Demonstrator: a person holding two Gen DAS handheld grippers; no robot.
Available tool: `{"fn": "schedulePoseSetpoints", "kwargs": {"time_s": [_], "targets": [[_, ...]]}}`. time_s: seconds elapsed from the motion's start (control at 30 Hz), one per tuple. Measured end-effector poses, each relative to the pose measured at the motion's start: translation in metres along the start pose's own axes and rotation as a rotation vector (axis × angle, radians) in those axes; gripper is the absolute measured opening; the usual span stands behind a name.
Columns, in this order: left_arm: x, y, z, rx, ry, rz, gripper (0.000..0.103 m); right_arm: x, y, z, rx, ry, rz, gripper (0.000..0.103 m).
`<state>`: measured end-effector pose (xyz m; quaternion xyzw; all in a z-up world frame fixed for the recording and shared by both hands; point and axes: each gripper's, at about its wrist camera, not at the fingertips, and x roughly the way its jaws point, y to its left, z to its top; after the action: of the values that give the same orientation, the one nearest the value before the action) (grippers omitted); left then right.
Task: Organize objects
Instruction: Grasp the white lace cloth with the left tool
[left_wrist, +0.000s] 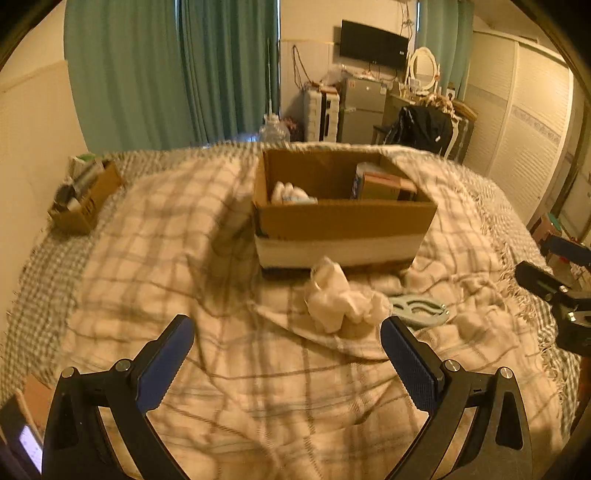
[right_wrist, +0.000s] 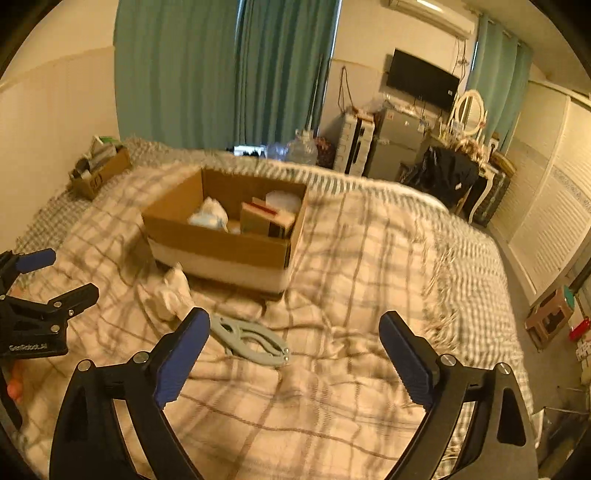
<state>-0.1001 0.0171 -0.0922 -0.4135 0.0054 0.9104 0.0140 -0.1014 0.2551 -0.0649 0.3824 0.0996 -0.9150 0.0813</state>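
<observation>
A large open cardboard box (left_wrist: 343, 221) stands on the plaid blanket and holds a white bundle and small boxes; it also shows in the right wrist view (right_wrist: 221, 247). In front of it lie a crumpled white bag (left_wrist: 340, 299) (right_wrist: 171, 293) and a flat pale-blue plastic piece (left_wrist: 419, 308) (right_wrist: 251, 339). My left gripper (left_wrist: 288, 354) is open and empty, short of the white bag. My right gripper (right_wrist: 293, 354) is open and empty, with the blue piece just beyond its left finger. Each gripper shows at the other view's edge.
A small cardboard box (left_wrist: 86, 199) (right_wrist: 99, 171) full of items sits at the bed's far left corner by the wall. Beyond the bed stand green curtains, a fridge, a TV and a dressing table. The bed's right edge (right_wrist: 480, 295) drops to the floor.
</observation>
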Motion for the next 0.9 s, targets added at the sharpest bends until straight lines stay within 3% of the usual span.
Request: {"fn": "schedulePoseSetpoints", "kwargs": {"time_s": [0.2, 0.53, 0.6, 0.67, 0.7, 0.73, 0.77, 0.9], "targets": [[0.047, -0.016, -0.006, 0.017, 0.06, 0.001, 0.103, 0.056, -0.001, -0.009, -0.014, 0.075, 0.022, 0.093], [0.11, -0.041, 0.005, 0.104, 0.132, -0.048, 0.1, 0.106, 0.001, -0.025, -0.038, 0.156, 0.037, 0.093], [0.12, -0.042, 0.007, 0.098, 0.15, -0.086, 0.089, 0.111, 0.005, -0.026, -0.047, 0.166, 0.057, 0.093], [0.127, -0.042, 0.008, 0.096, 0.177, -0.143, 0.054, 0.116, 0.011, -0.027, -0.076, 0.179, 0.07, 0.093], [0.129, -0.041, 0.008, 0.09, 0.194, -0.178, 0.047, 0.118, 0.015, -0.027, -0.091, 0.187, 0.068, 0.093], [0.128, -0.039, 0.007, 0.087, 0.194, -0.186, 0.032, 0.12, 0.019, -0.028, -0.105, 0.194, 0.069, 0.093], [0.126, -0.038, 0.007, 0.091, 0.195, -0.182, 0.024, 0.121, 0.021, -0.029, -0.115, 0.198, 0.072, 0.093], [0.108, -0.025, 0.006, 0.086, 0.18, -0.167, 0.019, 0.125, 0.034, -0.028, -0.156, 0.215, 0.09, 0.093]]}}
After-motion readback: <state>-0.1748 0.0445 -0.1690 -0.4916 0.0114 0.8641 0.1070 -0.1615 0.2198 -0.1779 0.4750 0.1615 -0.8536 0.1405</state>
